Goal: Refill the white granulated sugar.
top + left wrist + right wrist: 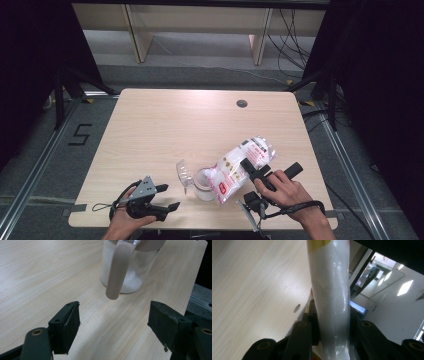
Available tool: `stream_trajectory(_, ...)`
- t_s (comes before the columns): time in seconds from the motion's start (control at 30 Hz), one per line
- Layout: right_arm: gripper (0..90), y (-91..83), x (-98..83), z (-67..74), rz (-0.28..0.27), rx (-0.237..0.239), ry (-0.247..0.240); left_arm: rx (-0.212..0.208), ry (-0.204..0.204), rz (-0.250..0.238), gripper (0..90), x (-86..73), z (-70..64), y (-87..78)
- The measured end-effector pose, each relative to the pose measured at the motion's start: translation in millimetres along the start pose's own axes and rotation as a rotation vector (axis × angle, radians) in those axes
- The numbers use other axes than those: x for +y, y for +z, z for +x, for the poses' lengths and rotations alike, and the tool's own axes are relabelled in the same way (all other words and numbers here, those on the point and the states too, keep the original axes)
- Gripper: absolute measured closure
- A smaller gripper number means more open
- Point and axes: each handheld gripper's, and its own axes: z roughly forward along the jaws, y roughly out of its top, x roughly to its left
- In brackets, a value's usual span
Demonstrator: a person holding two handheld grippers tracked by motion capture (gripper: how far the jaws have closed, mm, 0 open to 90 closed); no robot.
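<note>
The printing on the bag [240,167] is too small for me to read: I make out only red marks and a red block on white near its lower end, and a yellow band across it in the right gripper view. A dark "5" [80,134] is marked on the floor left of the worktop [165,120]. The bag is clear plastic packed with white grains, long and plump, tilted with its lower end over the mouth of the glass jar [202,185] and its upper end raised toward the far right. My right claw [257,172] is clamped across the bag's middle, and in the right gripper view [332,302] the plastic fills the gap between my pads. The jar stands upright near the front edge of the worktop, round and clear, with white grains heaped in its bottom [130,282]; its hinged clear lid [184,172] hangs open to the left. In the left gripper view a pale strip [119,270] dangles down the front of the jar. My left claw [167,197] rests low on the worktop, left of the jar, its jaws spread wide with nothing between them, pointing at the jar.
</note>
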Motion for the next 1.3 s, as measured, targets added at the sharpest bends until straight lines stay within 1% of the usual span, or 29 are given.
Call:
stream_trajectory(0.03,74.8,0.1,0.1,0.8,0.001,0.004,0.008,0.004,0.0,0.002,24.9,0.0,-0.3,-0.2)
stream_trajectory(0.07,74.8,-0.4,0.5,-0.4,0.002,-0.004,-0.006,0.004,0.001,0.002,24.9,0.0,-0.3,-0.1)
stream_trajectory(0.13,74.9,-1.0,0.5,-0.7,0.003,-0.007,-0.008,0.004,0.0,0.002,24.9,0.0,-0.3,-0.1)
stream_trajectory(0.17,74.9,-1.1,0.1,-0.6,0.001,-0.009,-0.004,0.004,0.005,0.002,24.9,0.2,0.1,-0.2)
stream_trajectory(0.2,75.0,-1.6,0.3,0.2,0.003,-0.003,0.014,0.004,0.002,0.002,24.9,0.1,0.0,-0.1)
stream_trajectory(0.23,75.0,-1.8,0.1,0.3,0.004,-0.003,0.015,0.004,0.002,0.002,24.9,0.1,-0.1,-0.1)
stream_trajectory(0.27,75.0,-2.5,-0.5,-0.9,0.009,0.003,0.0,0.003,0.003,0.002,24.9,0.0,0.0,-0.1)
stream_trajectory(0.3,75.0,-2.0,-0.8,-0.6,0.006,-0.001,0.003,0.003,0.002,0.002,24.9,0.1,0.0,0.0)
stream_trajectory(0.33,75.1,-1.4,-0.8,0.9,0.001,-0.008,0.019,0.003,0.002,0.002,24.9,0.1,-0.1,-0.1)
stream_trajectory(0.43,75.1,-1.3,-0.8,0.9,0.003,-0.001,0.026,-0.001,-0.002,0.0,24.9,0.0,0.0,0.0)
stream_trajectory(0.47,75.1,-0.7,-1.3,0.2,-0.001,-0.003,0.012,0.0,-0.002,0.0,24.9,0.0,0.0,-0.1)
stream_trajectory(0.5,75.2,-0.7,-1.2,1.2,-0.001,-0.005,0.022,-0.003,-0.006,-0.004,24.9,-0.1,-0.1,0.3)
stream_trajectory(0.57,75.2,-1.0,-1.5,1.2,0.004,0.001,0.023,0.0,-0.009,-0.016,24.9,-0.4,-0.3,1.2)
stream_trajectory(0.77,75.3,-1.0,-2.0,1.4,0.002,-0.001,0.022,-0.003,-0.002,-0.002,24.9,-0.1,0.2,0.3)
stream_trajectory(0.87,75.3,-1.2,-2.0,2.3,0.003,0.0,0.026,0.0,-0.007,-0.015,24.9,-0.4,-0.2,1.1)
stream_trajectory(1.0,75.4,-1.1,-2.6,2.6,0.001,0.004,0.028,0.0,-0.002,-0.012,24.9,-0.3,0.0,0.7)
stream_trajectory(1.1,75.4,-1.1,-2.7,2.7,0.0,0.004,0.028,0.0,-0.008,-0.016,24.9,-0.4,-0.3,1.1)
stream_trajectory(1.13,75.4,-0.9,-2.7,3.0,-0.001,0.004,0.035,0.0,-0.008,-0.016,24.9,-0.4,-0.3,1.1)
stream_trajectory(1.23,75.5,-0.9,-2.8,3.0,-0.001,0.005,0.035,0.0,0.002,-0.011,24.9,-0.1,0.2,0.6)
stream_trajectory(1.3,75.5,-0.9,-2.8,3.1,-0.001,0.004,0.035,0.0,-0.002,-0.011,24.9,-0.4,0.1,0.8)
